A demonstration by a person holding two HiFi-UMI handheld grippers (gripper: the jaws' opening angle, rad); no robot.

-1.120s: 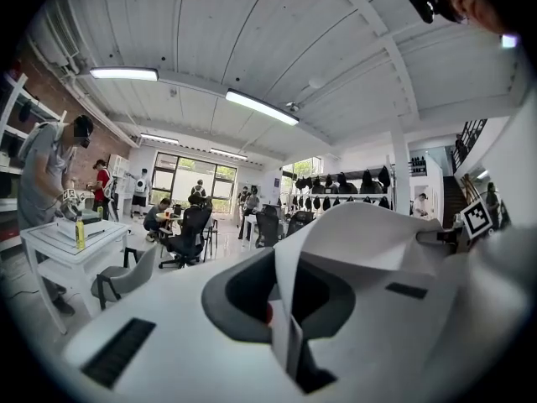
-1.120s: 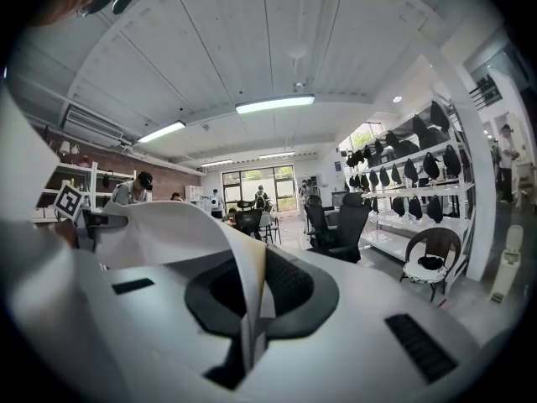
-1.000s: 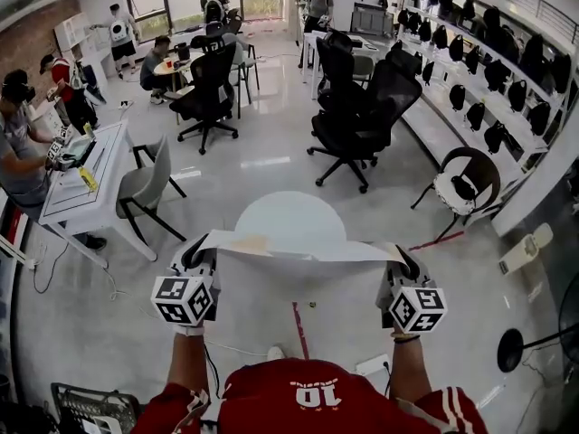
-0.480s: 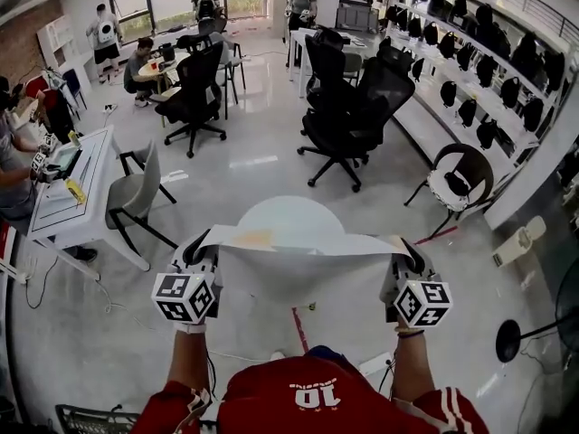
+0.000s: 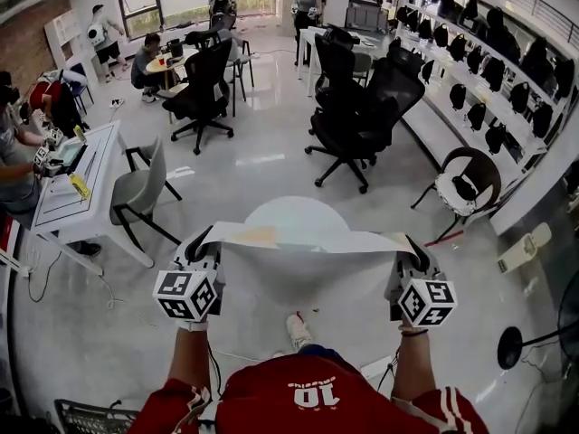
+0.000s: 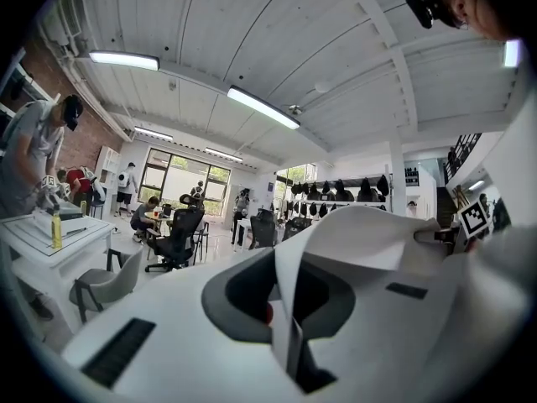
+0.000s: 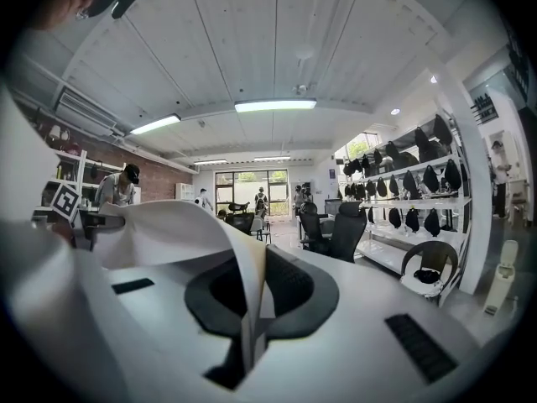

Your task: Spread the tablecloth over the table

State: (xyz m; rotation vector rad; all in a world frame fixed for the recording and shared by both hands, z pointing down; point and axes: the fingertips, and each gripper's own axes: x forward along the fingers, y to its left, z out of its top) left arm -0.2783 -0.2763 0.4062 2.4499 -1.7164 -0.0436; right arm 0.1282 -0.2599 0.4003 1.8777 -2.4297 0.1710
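Observation:
A white tablecloth hangs stretched between my two grippers, its top edge held level just in front of a round white table. My left gripper is shut on the cloth's left corner. In the left gripper view the tablecloth runs pinched between the closed jaws of the left gripper. My right gripper is shut on the right corner. In the right gripper view the tablecloth folds down into the closed jaws of the right gripper. The hanging cloth hides the table's near edge.
Black office chairs stand beyond the table. A white desk with a grey chair and a person is at the left. Shelves with black bags line the right wall. My shoe shows below the cloth.
Both grippers have carried the stretched cloth a little toward the round table. A shoe has come into view under the cloth. The grips are unchanged.

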